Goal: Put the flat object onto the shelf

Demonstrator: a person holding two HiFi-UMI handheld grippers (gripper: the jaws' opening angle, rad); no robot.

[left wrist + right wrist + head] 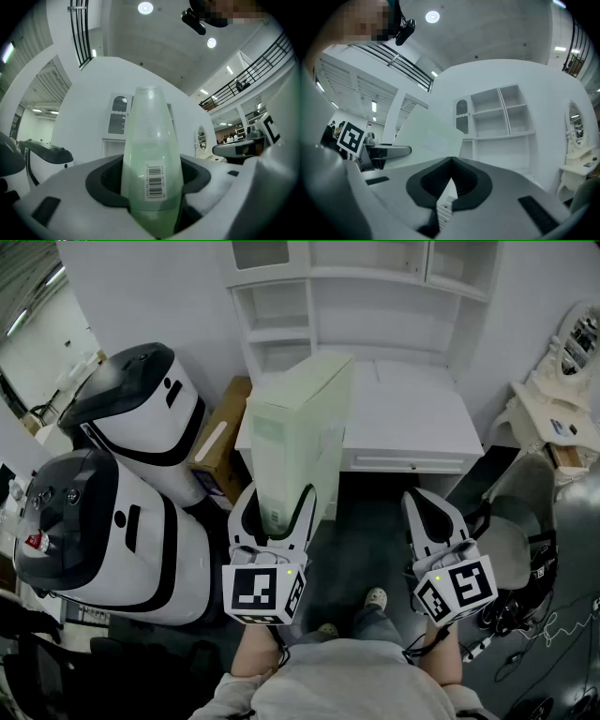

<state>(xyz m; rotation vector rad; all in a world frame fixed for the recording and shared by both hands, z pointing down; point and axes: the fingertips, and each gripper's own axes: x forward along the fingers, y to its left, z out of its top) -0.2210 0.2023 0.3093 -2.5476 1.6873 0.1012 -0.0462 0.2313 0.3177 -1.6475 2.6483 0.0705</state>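
The flat object point(300, 432) is a pale green, slim box-like folder. It stands upright between the jaws of my left gripper point(276, 512), which is shut on its lower edge. In the left gripper view the folder point(152, 154) fills the gap between the pads, with a barcode label facing the camera. My right gripper point(431, 512) hangs to the right of it, shut with nothing in it. The right gripper view shows the pads point(449, 187) meeting and the folder point(426, 136) off to the left. The white shelf unit point(366, 296) rises over a white desk point(403, 413) straight ahead.
Two large white-and-black rounded machines point(141, 409) point(94, 531) stand at the left. A cardboard box point(220, 451) leans between them and the desk. At the right are a white vanity with a mirror point(562, 371), a grey seat point(511, 540) and cables point(544, 634) on the floor.
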